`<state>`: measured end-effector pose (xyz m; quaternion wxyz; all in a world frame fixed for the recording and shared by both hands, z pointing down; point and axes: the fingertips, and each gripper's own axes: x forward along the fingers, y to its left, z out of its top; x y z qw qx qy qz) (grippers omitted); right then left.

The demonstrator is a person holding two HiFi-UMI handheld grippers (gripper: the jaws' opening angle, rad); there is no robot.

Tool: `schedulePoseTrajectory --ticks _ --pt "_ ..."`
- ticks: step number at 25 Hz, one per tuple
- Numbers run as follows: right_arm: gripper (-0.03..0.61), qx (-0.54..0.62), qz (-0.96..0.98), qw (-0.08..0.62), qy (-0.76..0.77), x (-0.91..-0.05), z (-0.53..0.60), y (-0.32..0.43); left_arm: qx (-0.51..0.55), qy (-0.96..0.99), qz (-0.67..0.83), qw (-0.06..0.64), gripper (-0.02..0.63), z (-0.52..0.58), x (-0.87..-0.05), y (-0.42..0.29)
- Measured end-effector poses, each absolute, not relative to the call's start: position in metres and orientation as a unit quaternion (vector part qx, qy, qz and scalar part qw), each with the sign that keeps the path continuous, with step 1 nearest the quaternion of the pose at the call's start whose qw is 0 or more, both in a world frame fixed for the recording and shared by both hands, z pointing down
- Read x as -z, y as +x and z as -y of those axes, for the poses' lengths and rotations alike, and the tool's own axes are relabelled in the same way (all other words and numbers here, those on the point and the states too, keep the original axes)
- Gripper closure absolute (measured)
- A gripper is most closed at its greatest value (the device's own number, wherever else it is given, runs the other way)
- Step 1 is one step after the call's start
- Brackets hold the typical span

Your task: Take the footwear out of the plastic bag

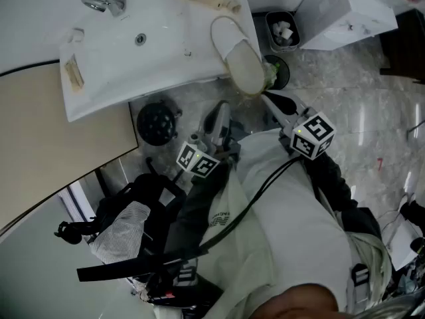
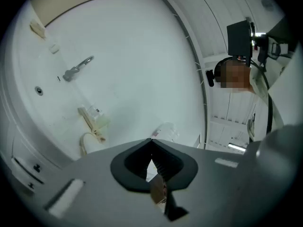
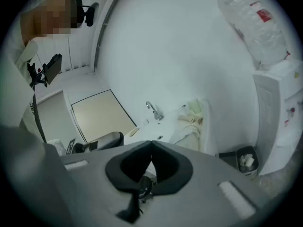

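Both empty and pressed together, my left gripper point(image 1: 221, 111) and right gripper point(image 1: 271, 100) hover near the sink point(image 1: 153, 65), where a careless nudge could knock the overhanging slipper point(image 1: 238, 53) off its rim.

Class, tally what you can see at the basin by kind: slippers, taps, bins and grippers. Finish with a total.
Slippers: 1
Taps: 1
Bins: 1
Grippers: 2, the left gripper and the right gripper
Total: 5
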<state>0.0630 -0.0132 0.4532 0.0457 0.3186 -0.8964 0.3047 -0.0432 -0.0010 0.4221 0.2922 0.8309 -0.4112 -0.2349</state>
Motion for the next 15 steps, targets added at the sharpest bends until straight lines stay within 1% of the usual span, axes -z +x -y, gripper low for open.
schedulePoseTrajectory --ticks 10,15 --pt "0.578 -0.326 0.896 0.047 0.299 -0.462 0.027 0.075 0.23 0.819 0.443 0.283 0.615 0.005 -0.422 -0.04" --pt "0.578 -0.349 0.882 -0.009 0.316 -0.457 0.042 0.084 0.229 0.815 0.449 0.286 0.615 0.006 -0.423 -0.044"
